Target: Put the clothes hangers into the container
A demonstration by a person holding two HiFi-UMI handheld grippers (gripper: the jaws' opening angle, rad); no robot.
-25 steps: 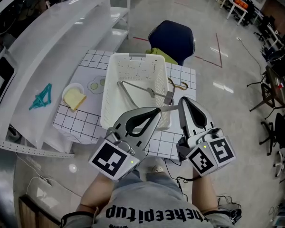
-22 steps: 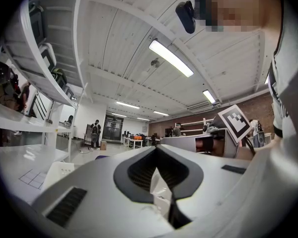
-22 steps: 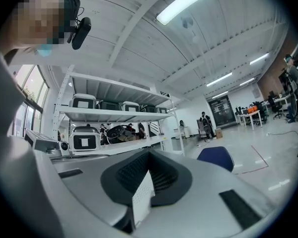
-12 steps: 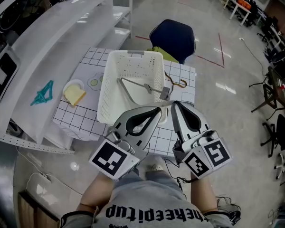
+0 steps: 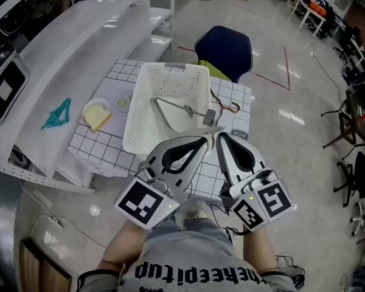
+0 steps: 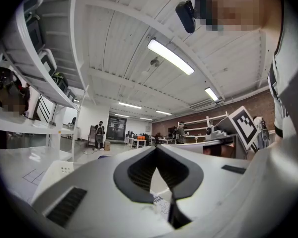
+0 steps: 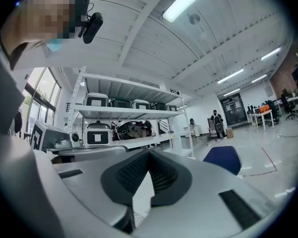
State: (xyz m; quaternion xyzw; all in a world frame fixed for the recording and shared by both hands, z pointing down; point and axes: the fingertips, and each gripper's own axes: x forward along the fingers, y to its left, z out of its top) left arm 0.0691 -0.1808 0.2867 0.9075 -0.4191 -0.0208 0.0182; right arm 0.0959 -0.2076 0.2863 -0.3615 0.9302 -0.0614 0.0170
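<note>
A thin grey hanger (image 5: pixel 170 104) of bare wire lay flat inside the container (image 5: pixel 170 81), its triangle open towards the near right corner, where a small grey block-like piece sat at the rim; what that piece was could not be made out. The container was a white, rectangular plastic basket with rows of small holes in its far end, standing on the counter (image 5: pixel 97 148), which was covered in a white sheet ruled with dark squares. Just right of the container a second hanger (image 5: pixel 232 108) showed only as a slim brownish hook and a fine curved line, the rest too thin to follow. Left of the container a pale round plate (image 5: pixel 88 111) carried a yellow slice like bread. Beyond the container stood a dark blue padded chair (image 5: pixel 224 46), with something yellow-green between the two. The container's near end was covered by the two smooth grey tapered shells held side by side in front of it. The left claw (image 5: pixel 205 140) had its tips pressed together with nothing gripped, only the ribbed dark pads bowing apart behind them. The right claw (image 5: pixel 218 136) was likewise closed and empty, and through the slit between its pads (image 7: pixel 161 175) only a sliver of white perforated plastic showed. Some print on the counter right of the container was partly hidden by the right claw.
</note>
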